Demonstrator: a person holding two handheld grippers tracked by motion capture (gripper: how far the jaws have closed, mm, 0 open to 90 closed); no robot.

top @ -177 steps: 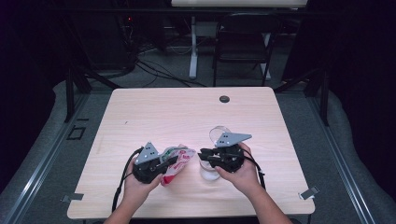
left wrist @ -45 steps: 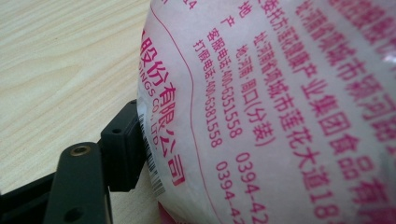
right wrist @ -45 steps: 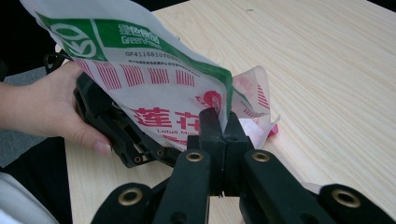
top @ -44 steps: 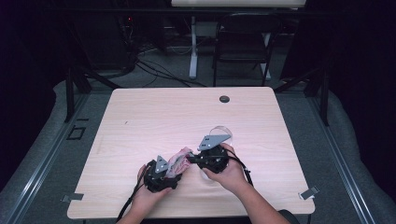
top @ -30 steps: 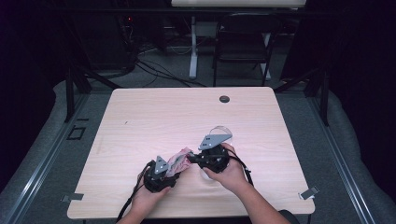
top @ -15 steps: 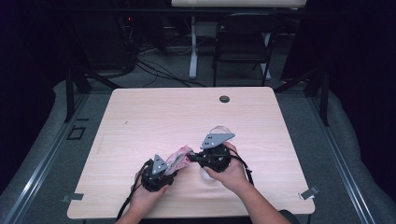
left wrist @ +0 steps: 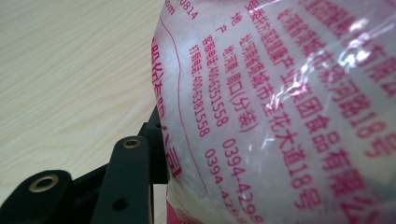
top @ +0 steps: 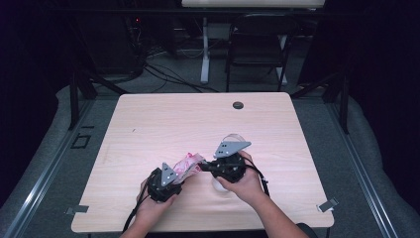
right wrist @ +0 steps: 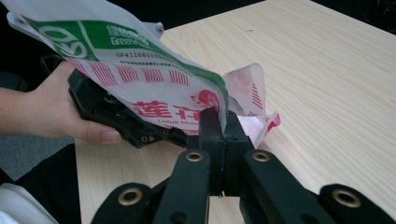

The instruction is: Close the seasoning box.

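Near the front edge of the table [top: 148,124], the left gripper [top: 171,177] sits in the person's left hand [top: 151,208], with a red-and-white printed plastic bag [top: 187,162] rising from its front end. In the left gripper view the bag [left wrist: 280,107] presses right up against the camera, its clear film covered in red print over white contents, and one black jaw lies against its lower left side; the other jaw is hidden behind the bag, so I cannot tell whether this claw is clamped or merely touching. Just to the right, the right gripper [top: 204,167] is held in the right hand [top: 245,183] and points left at the bag. In the right gripper view its jaws stand pressed together on the bag's crumpled edge [right wrist: 224,112], pinching the thin film between them. The bag hangs between the two grippers, just above the table. A clear, roundish thing [top: 233,139], too faint to identify, lies just beyond the right gripper. Farther off, a small dark round disc [top: 238,105] sits near the table's far edge, and a chair [top: 257,44] stands on the floor beyond.
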